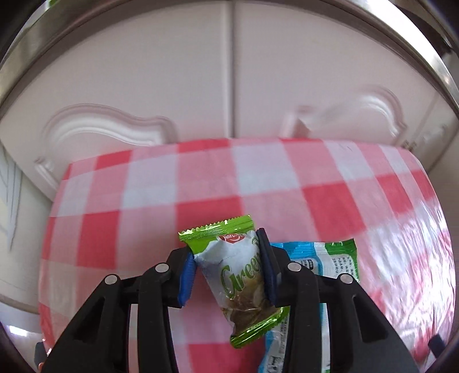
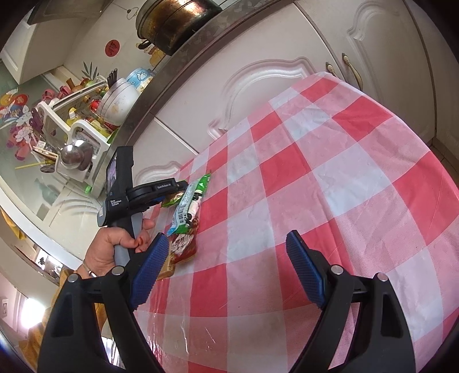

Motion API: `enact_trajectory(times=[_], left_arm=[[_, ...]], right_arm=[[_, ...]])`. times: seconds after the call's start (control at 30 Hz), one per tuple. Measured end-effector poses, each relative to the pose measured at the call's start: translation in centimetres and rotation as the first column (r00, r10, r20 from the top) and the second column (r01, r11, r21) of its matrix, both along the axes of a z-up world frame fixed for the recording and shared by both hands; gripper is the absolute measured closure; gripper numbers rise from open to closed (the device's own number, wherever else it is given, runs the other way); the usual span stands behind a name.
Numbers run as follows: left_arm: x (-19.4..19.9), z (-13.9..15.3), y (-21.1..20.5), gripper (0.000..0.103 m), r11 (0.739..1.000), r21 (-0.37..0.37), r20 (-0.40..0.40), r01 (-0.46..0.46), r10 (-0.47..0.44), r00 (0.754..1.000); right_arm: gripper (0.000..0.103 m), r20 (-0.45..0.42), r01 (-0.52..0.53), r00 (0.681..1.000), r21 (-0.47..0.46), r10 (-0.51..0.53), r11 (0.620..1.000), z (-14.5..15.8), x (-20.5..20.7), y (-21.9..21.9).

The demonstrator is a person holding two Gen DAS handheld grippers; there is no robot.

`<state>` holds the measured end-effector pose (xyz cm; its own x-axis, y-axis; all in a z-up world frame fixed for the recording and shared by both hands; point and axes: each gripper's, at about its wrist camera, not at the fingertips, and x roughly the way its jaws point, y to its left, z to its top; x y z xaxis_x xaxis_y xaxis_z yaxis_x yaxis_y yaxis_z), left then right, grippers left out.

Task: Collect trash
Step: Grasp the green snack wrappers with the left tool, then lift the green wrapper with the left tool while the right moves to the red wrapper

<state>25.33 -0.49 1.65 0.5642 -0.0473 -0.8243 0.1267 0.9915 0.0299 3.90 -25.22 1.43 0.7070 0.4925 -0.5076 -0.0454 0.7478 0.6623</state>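
My left gripper [image 1: 226, 272] is shut on a green and white snack wrapper [image 1: 235, 275], squeezed between its blue pads above the red and white checked tablecloth [image 1: 172, 183]. A blue, white and green wrapper [image 1: 332, 261] lies flat just right of and under it. In the right wrist view the left gripper [image 2: 178, 186] shows at the table's left edge, with the long blue-green wrapper [image 2: 189, 206] and a red wrapper [image 2: 183, 246] beside it. My right gripper [image 2: 226, 275] is open and empty above the cloth near the red wrapper.
White cabinet doors [image 1: 229, 86] stand behind the table, under a steel counter edge [image 2: 172, 71]. A pot [image 2: 175, 23], bowls and a dish rack [image 2: 86, 126] sit on the counter at the left. The cloth [image 2: 330, 172] stretches to the right.
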Motion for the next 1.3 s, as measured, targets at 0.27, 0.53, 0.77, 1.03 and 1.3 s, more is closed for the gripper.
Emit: enact_trajectory(times=[0.27,0.53,0.77,1.03,1.3], left_arm=[[-5.2,-0.3,-4.9,0.062,0.986,-0.029,-0.008,0.166,-0.167,0.986],[-9.5,0.0,-7.4,0.061,0.969,-0.055,0.002,0.242,-0.242,0.97],[-10.5,0.6,-7.0,0.038,0.974,-0.026,0.035,0.227,-0.226,0.974],[-10.0,0.0,-6.6,0.066,0.981,-0.043,0.009,0.192,-0.191,0.981],[-11.4,2.7,-4.0,0.067,0.986,-0.075,0.059,0.148,-0.144,0.988]], right_arm=[[0.019,0.013,-0.067,0.998,-0.088,0.068,0.994,0.7,-0.3,2.1],[0.019,0.009,0.005,1.0,-0.084,-0.004,0.996,0.8,-1.0,-0.1],[0.019,-0.008,-0.023,1.0,-0.113,0.022,0.993,0.8,-1.6,0.5],[0.019,-0.02,-0.083,0.996,-0.134,0.081,0.988,0.6,-2.1,2.7],[0.024,-0.013,-0.176,0.984,-0.161,0.176,0.971,0.6,-3.3,6.0]])
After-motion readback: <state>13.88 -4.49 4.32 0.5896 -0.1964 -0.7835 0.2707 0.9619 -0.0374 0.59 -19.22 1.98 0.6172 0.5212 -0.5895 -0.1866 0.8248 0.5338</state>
